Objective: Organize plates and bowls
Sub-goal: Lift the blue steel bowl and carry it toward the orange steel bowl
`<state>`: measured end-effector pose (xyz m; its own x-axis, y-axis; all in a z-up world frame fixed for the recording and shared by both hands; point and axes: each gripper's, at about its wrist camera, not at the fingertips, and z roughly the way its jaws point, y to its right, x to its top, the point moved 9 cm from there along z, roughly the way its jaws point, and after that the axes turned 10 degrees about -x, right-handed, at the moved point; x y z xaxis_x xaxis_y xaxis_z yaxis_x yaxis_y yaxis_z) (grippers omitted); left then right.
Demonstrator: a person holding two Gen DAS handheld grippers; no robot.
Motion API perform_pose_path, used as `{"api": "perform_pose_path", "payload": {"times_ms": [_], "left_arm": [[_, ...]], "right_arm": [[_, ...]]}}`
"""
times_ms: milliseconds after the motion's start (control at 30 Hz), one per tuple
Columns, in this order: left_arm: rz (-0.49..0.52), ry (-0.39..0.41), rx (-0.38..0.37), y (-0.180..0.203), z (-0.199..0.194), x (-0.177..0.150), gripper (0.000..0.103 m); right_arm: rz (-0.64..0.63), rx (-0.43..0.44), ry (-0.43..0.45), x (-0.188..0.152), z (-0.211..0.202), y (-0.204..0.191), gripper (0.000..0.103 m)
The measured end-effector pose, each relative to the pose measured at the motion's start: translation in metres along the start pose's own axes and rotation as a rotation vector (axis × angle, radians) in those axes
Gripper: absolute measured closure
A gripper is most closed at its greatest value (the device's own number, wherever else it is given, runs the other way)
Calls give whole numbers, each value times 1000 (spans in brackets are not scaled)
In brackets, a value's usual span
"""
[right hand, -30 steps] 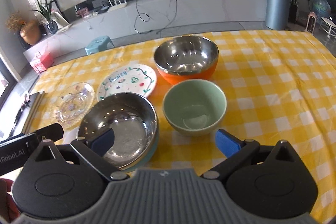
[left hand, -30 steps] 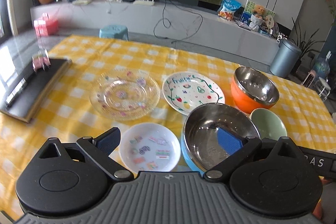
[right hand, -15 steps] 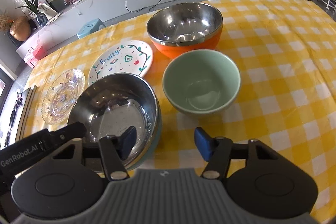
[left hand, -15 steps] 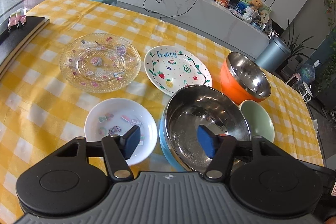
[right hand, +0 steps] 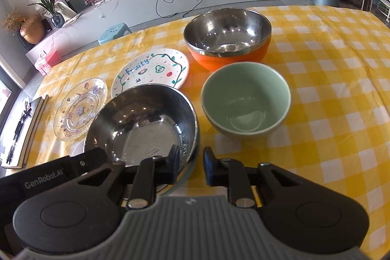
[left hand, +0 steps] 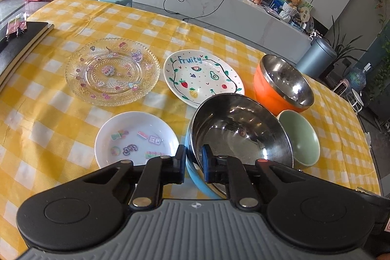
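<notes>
Steel glints inside the blue-walled bowl at the near edge of a yellow checked tablecloth, where both grippers have it by the near rim. The left gripper reaches in low from the front, fingers nearly level and pinched on the rim, one pad outside the blue wall and one inside. The right gripper straddles the rim's right side, left finger inside, right finger outside; a narrow gap shows at the outer pad, so a firm clamp cannot be confirmed. The bowl sits mouth up, tipped slightly toward the cameras; being round, it has no long axis. Only the left view shows the small white plate beside it in full. The right view best shows the green bowl and orange bowl behind.
</notes>
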<state>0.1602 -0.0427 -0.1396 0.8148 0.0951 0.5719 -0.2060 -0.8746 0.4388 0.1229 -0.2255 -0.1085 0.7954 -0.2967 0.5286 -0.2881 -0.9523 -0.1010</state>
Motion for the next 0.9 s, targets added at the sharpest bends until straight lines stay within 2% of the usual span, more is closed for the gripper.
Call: {"api": "perform_pose_path", "payload": {"times_ms": [233, 467, 667, 900], "left_arm": [[19, -12, 9, 3, -5, -2, 88], [6, -15, 0, 2, -41, -7, 88], [7, -43, 23, -1, -72, -27, 88], [-9, -86, 62, -13, -93, -51, 88]], "right_arm": [[-8, -14, 14, -1, -5, 0, 90], [-36, 32, 34, -11, -34, -5, 90], [-55, 83, 7, -36, -62, -10, 90], [-75, 134, -59, -73, -76, -16, 89]]}}
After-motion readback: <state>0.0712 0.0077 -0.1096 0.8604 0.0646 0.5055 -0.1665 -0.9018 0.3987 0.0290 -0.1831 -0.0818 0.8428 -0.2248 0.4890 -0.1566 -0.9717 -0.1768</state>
